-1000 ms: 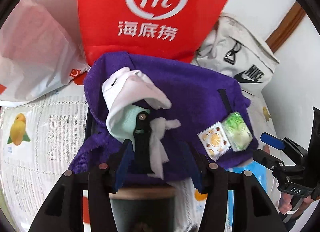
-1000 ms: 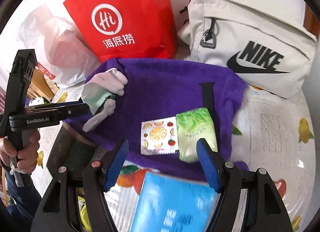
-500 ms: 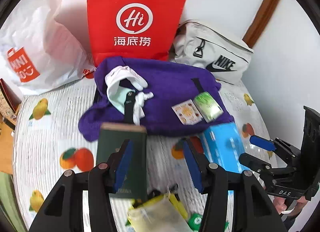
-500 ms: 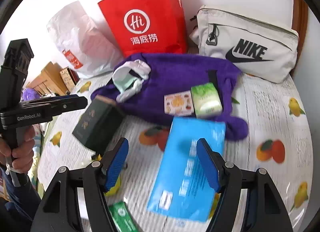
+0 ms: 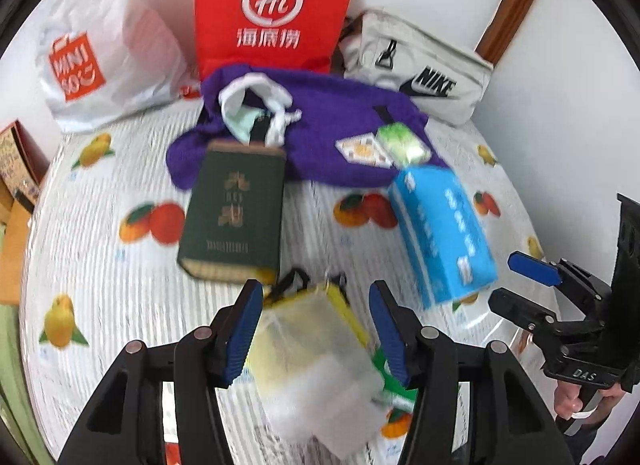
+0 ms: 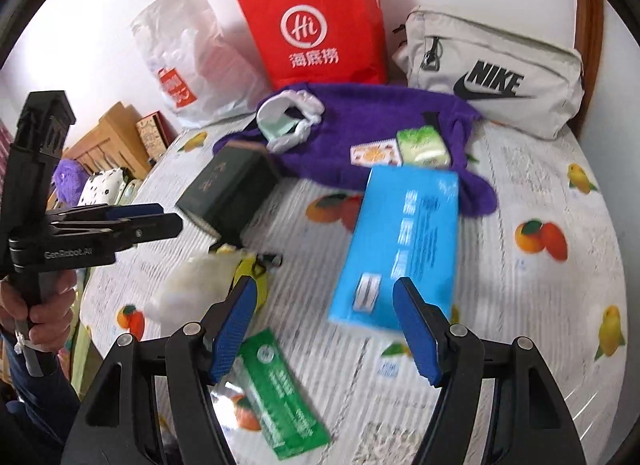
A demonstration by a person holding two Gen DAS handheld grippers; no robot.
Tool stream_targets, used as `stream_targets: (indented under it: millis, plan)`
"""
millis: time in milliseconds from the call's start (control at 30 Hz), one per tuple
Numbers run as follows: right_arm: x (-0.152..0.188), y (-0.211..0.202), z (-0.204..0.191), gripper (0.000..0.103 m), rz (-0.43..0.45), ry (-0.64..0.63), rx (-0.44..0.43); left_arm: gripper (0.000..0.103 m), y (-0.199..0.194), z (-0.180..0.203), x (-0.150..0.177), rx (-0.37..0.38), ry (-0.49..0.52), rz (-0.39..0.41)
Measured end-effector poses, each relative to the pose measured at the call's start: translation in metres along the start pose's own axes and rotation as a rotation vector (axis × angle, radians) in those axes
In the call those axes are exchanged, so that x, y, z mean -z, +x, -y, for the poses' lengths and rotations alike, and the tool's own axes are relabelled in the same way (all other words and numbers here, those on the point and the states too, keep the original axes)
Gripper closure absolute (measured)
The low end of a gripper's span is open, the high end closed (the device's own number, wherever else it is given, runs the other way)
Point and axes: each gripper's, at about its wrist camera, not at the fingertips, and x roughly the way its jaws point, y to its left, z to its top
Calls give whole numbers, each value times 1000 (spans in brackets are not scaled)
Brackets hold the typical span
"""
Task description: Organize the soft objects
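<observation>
The purple cloth [image 5: 344, 121] lay spread at the back of the fruit-print table [image 6: 540, 325], right in front of the red bag [image 5: 276, 5], and it already carried a small load: a white and mint bundle [image 5: 252, 105] on its left end, an orange-print packet [image 5: 362, 151] and a green packet [image 5: 400, 143] side by side on its right. So 3 soft things looked gathered, I judged, and the rest was not.

What was left sat nearer the person: the blue tissue pack [image 6: 404, 241] touching the cloth's front edge, a yellow mesh pouch [image 5: 316, 341] and a green sachet [image 6: 280, 393] at the near edge. The dark green box [image 5: 236, 209] overlapped the cloth's corner.

The left gripper [image 5: 316, 329] hovered low, fingers spread wide on either side of the pouch and pinching nothing, with the cloth well beyond its tips. The right gripper [image 6: 324, 329] was also spread and empty, the tissue pack's near end just ahead between its fingers [image 6: 416, 329], the sachet under its left one. Both views were blurred.
</observation>
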Motion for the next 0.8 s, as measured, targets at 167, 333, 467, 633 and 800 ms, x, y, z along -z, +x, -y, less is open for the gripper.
stream_targets:
  millis: [167,333,467,633,800]
  plan:
    - [24,5,-3,33,-32,5,-15,50,15,0,23,-3,-12,-58]
    - [41,6,-1,33,-44,21,-28,47,30,9,38,-18,-9,-104]
    - [52,7,4,33,-55,42,-41,43,44,12,43,-44,-14,-130]
    - [65,11,8,33,-77,64,-57,42,55,15,40,-67,-11,-131]
    - [78,18,10,33,-98,62,-71,45,61,17,36,-105,-8,-101]
